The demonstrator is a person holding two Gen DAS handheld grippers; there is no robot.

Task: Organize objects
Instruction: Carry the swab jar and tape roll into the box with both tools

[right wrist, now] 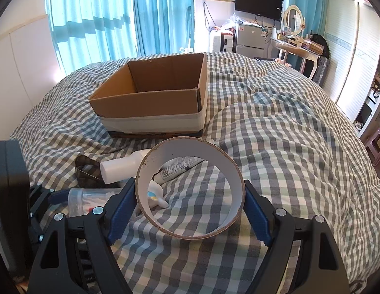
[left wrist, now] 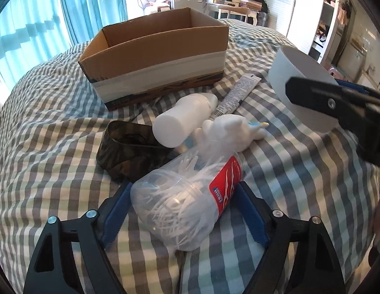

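An open cardboard box point(left wrist: 153, 56) stands on the checked bed; it also shows in the right wrist view point(right wrist: 150, 105). My left gripper point(left wrist: 185, 210) is shut on a clear plastic jar with a red label point(left wrist: 187, 201), full of white sticks. My right gripper point(right wrist: 190, 208) is shut on a white tape ring point(right wrist: 190, 188), held above the bed; the ring also shows in the left wrist view point(left wrist: 300, 83). A white bottle point(left wrist: 182, 118), a white toy figure point(left wrist: 229, 128), a tube point(left wrist: 237, 95) and a dark translucent container point(left wrist: 126, 147) lie in front of the box.
The bed is covered by a grey and green checked quilt point(right wrist: 288, 147). Blue curtains point(right wrist: 104, 17) hang behind the bed. A small fridge point(right wrist: 248, 39), a dressing table point(right wrist: 295, 46) and a wardrobe point(right wrist: 354, 61) stand beyond its far edge.
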